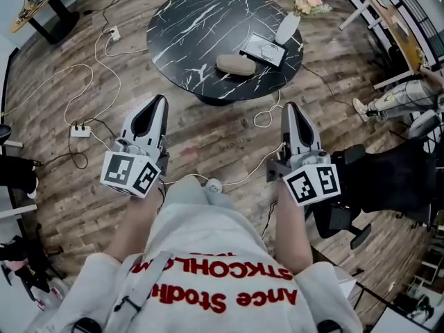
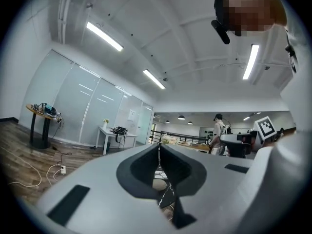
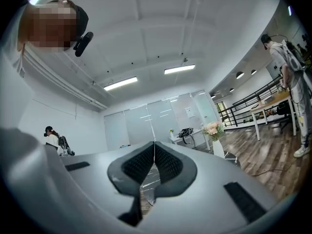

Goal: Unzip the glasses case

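Observation:
The beige oval glasses case (image 1: 236, 64) lies on the round black marble table (image 1: 187, 26), near its front edge. Both grippers are held over the wooden floor, short of the table and apart from the case. My left gripper (image 1: 161, 100) points toward the table's left front, shut with nothing in it. My right gripper (image 1: 288, 107) points toward the table's right front, also shut and empty. In the left gripper view the jaws (image 2: 159, 145) meet at the tips, and a bit of the case (image 2: 157, 183) shows through the gap below. In the right gripper view the jaws (image 3: 154, 144) are closed too.
On the table stand a white vase with flowers (image 1: 290, 21) and a flat framed card (image 1: 263, 49) beside the case. Cables and a power strip (image 1: 80, 130) trail over the floor at left. A black office chair (image 1: 388, 179) stands at right. Another person (image 3: 292, 72) stands nearby.

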